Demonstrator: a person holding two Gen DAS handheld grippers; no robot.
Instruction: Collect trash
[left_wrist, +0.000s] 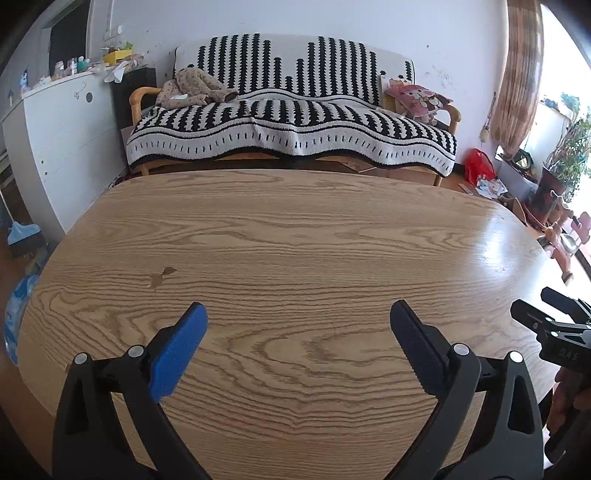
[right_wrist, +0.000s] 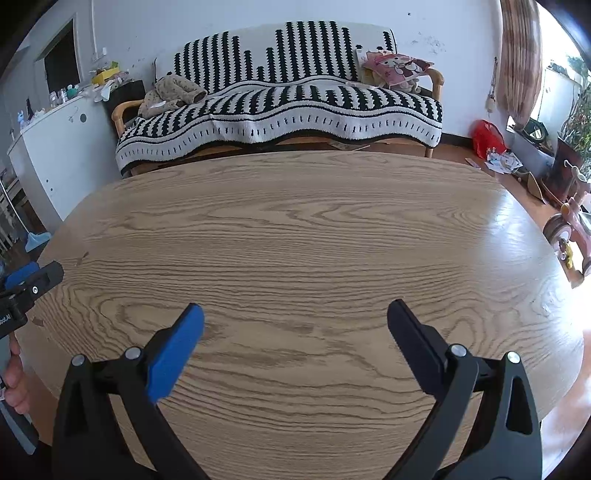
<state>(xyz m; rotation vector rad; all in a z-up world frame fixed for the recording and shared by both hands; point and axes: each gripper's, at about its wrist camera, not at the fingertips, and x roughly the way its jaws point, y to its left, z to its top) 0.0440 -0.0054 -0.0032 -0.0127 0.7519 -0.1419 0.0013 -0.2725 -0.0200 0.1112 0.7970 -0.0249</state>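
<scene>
The left gripper (left_wrist: 297, 314) hangs over a wooden table (left_wrist: 295, 236) with its jaws spread wide and nothing between them; one finger carries a blue pad (left_wrist: 177, 350), the other a black one. A small dark stain (left_wrist: 160, 277) marks the tabletop to the left. The right gripper (left_wrist: 554, 325) juts in at the right edge. Behind the table stands a sofa (left_wrist: 291, 122) under a black-and-white blanket, with a white cabinet (left_wrist: 62, 136) to its left and a red bag (left_wrist: 479, 165) on the floor to its right.

- table (left_wrist: 295, 240), wood-grain, with a small stain (left_wrist: 160, 277)
- sofa (left_wrist: 291, 110) under a black-and-white throw
- white cabinet (left_wrist: 66, 147)
- red bag (left_wrist: 479, 166) on the floor
- curtain (left_wrist: 517, 74)
</scene>
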